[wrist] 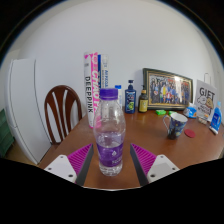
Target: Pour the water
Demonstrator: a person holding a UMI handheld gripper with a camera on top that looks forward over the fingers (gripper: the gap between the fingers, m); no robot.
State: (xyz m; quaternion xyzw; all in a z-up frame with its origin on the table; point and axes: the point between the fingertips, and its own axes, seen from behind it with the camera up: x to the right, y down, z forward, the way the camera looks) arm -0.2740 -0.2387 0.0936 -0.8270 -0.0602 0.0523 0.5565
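Note:
A clear plastic water bottle (110, 130) with a purple label and a white cap stands upright on the brown wooden table (150, 135). It stands between my two fingers, with a narrow gap at each side. My gripper (111, 158) is open, its magenta pads (81, 159) flanking the bottle's lower half. A dark cup (176, 124) sits further back to the right of the bottle.
Along the wall behind stand upright books (93, 85), a blue bottle (130, 97), a small amber bottle (143, 101), a framed picture (167, 88) and a gift box (206, 100). A wooden chair (62, 110) is at the table's left side. Small objects lie near the cup.

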